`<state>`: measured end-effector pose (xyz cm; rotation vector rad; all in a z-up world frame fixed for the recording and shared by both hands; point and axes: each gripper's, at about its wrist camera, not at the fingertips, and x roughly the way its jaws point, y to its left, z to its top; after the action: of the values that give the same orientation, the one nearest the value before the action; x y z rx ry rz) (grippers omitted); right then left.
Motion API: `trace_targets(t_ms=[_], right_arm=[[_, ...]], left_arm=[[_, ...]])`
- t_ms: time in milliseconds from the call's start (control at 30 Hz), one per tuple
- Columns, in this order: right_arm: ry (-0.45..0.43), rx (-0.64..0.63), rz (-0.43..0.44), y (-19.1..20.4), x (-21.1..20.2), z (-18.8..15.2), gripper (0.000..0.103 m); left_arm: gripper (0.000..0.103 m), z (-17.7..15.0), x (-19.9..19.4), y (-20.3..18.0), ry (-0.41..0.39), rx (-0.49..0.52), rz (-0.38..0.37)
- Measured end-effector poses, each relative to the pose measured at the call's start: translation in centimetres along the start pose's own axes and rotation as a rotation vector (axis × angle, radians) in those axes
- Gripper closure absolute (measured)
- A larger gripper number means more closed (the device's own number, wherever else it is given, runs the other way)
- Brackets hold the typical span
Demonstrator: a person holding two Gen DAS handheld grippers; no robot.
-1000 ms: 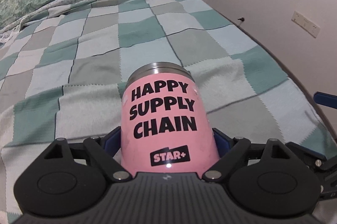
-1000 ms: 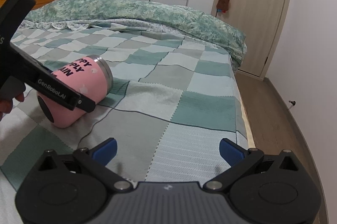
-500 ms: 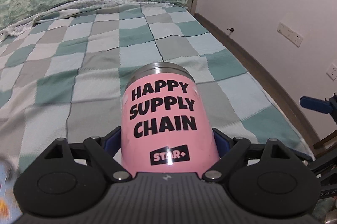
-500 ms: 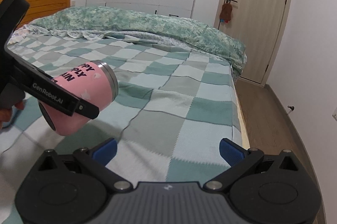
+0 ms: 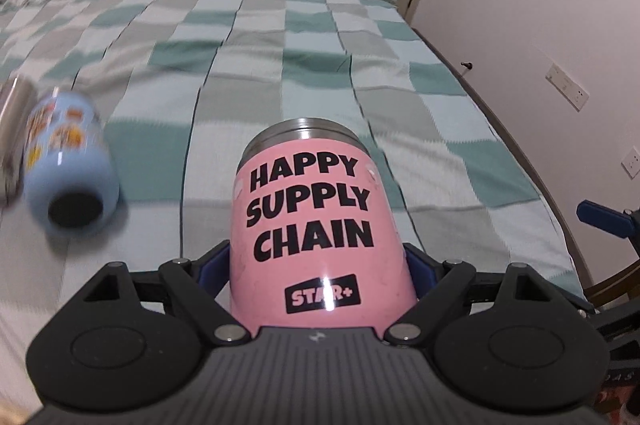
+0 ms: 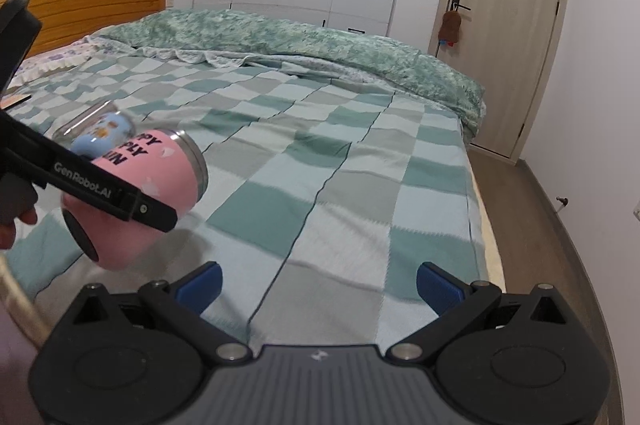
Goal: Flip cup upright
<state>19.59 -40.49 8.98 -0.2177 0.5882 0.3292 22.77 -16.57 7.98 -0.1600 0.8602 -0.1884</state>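
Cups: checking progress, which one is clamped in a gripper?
The pink cup, between the left gripper's fingers; the blue cup lies loose on the bed.

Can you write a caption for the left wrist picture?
Left gripper holding a pink cup above a checkered blanket.

Soft even indoor light, fisheye bending, motion-blurred left edge

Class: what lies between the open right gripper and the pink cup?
Only checkered blanket between right gripper and pink cup, seen in the right wrist view.
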Motion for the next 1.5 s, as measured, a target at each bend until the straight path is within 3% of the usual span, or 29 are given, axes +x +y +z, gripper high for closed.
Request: trace_targets(t_ms=[333, 567, 633, 867, 1167, 1500], right_arm=[[0.036, 0.013, -0.006, 1.3, -2.1, -3.5, 0.000], [0.056, 0.027, -0.004, 1.2, -1.9, -4.6, 0.000], [0.054, 0.025, -0.001, 1.3, -2.1, -4.4, 0.000], [0.022, 0.009, 0.005, 2.4, -3.9, -2.9, 0.000], [0.009, -0.012, 0.009, 6.2, -5.0, 0.0, 0.000], [0.070, 0.026, 0.039, 10.9, -1.8, 2.7, 0.000]], left_arm=[[0.015, -4.8, 1.0, -1.5, -0.011, -0.022, 0.011], [0.013, -5.0, 0.8, -1.4, -0.013, -0.006, 0.006], [0.000, -4.8, 0.3, -1.3, -0.011, -0.001, -0.003], [0.000, -3.7, -4.0, -0.2, -0.076, 0.049, -0.045], [0.000, -3.0, -8.4, 4.6, -0.128, 0.131, 0.003], [0.000, -3.2, -9.4, 11.7, -0.122, 0.191, 0.052]])
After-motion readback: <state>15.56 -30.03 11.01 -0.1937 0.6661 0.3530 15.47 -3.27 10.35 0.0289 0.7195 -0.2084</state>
